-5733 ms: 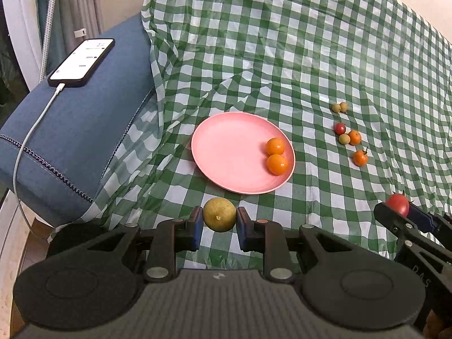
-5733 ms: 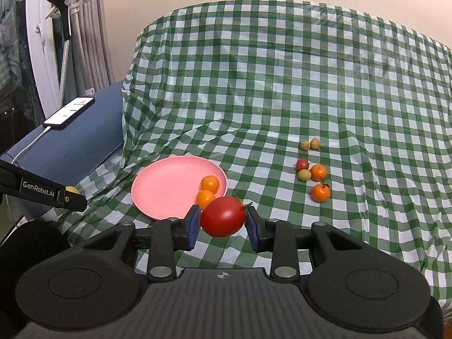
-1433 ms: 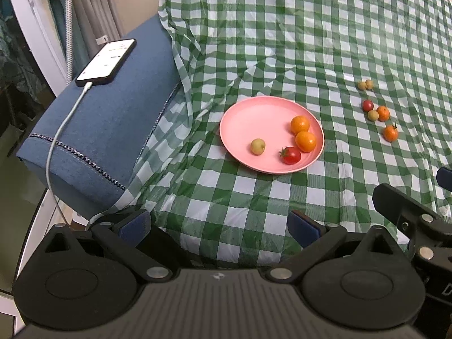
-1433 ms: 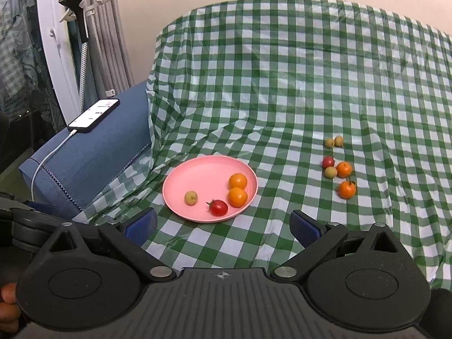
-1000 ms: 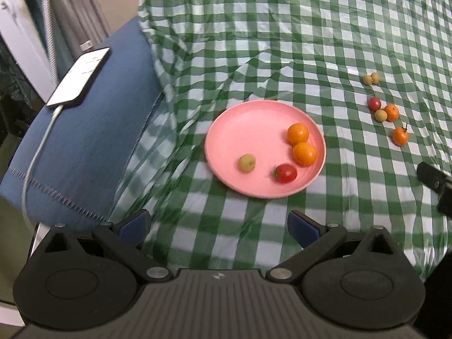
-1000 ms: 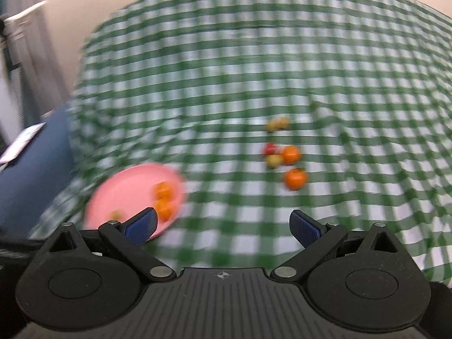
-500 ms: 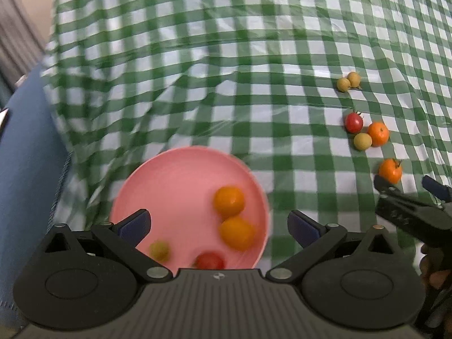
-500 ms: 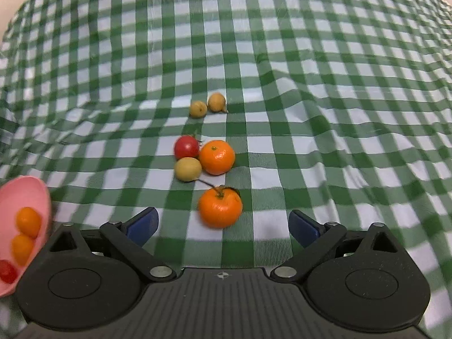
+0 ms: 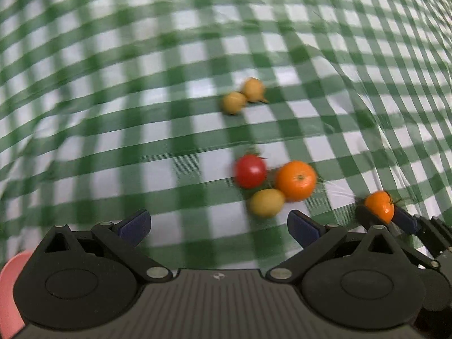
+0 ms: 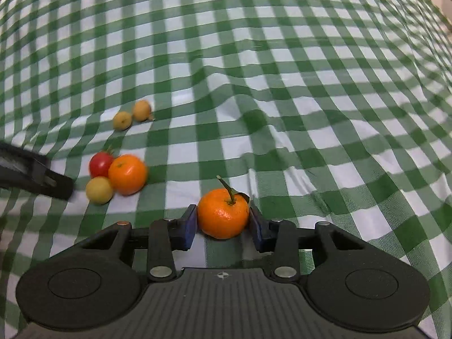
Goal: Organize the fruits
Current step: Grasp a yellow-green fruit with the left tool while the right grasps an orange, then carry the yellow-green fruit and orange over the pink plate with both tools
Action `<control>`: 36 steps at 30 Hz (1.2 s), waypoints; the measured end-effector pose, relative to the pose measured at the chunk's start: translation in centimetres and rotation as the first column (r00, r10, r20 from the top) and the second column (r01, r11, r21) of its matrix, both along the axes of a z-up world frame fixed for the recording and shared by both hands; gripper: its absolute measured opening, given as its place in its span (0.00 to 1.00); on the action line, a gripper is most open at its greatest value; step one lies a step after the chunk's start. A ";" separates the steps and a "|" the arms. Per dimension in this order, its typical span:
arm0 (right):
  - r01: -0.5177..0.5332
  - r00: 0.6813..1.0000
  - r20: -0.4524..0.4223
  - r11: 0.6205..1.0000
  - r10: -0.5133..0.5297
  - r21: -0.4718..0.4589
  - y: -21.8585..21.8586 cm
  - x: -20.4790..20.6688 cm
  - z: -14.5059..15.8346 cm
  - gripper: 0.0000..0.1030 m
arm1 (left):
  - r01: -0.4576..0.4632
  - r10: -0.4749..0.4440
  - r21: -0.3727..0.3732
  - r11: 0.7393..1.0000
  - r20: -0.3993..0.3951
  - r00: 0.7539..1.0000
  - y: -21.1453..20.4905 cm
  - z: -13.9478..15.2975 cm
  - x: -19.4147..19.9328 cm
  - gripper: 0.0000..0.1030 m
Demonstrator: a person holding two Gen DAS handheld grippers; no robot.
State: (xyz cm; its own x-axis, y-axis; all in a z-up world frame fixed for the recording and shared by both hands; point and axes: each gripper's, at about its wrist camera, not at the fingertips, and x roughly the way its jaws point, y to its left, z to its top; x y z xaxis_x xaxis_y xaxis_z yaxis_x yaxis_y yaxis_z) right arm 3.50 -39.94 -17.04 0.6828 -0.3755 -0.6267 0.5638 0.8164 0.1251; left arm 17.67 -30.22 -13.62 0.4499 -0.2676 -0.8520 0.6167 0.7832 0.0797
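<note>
The right hand-held gripper (image 10: 223,224) is closing its jaws around a stemmed tangerine (image 10: 223,216) lying just right of the fruit cluster (image 10: 113,172), apparently readying it for lifting, while the left hand-held gripper (image 9: 219,223) is hovering spread wide near that cluster.

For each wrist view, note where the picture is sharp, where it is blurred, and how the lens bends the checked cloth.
Left wrist view: motion blur smears the checked cloth, red tomato and yellow fruit; only the left gripper is crisp. Right wrist view: the stemmed orange between the right gripper pads is sharp, while the fruits at left are slightly soft. Both views: the fisheye curves the checks toward the edges.
</note>
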 end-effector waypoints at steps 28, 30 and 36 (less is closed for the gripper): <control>-0.060 0.995 0.083 0.998 0.061 -0.013 3.5 -4.9 5.2 0.38 | -0.096 0.094 -0.074 0.993 -0.027 0.995 9.0 5.3 -6.2 0.28; -0.107 0.989 0.104 0.994 0.107 -0.004 5.7 -7.1 7.0 0.38 | -0.131 0.129 -0.055 0.990 -0.029 0.991 11.7 6.5 -8.3 0.28; -0.263 0.959 0.124 0.962 0.253 0.068 14.1 -14.4 11.4 0.39 | -0.197 0.197 -0.013 0.980 0.013 0.980 19.1 9.3 -15.7 0.28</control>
State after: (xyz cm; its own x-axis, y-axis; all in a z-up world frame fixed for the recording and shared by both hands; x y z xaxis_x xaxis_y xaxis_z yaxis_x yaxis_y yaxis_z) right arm -10.94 -25.86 -5.63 0.8176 -0.1270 -0.5616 0.3136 0.9162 0.2494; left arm 1.96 -11.07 -4.28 0.5072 -0.1826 -0.8422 0.4492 0.8901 0.0775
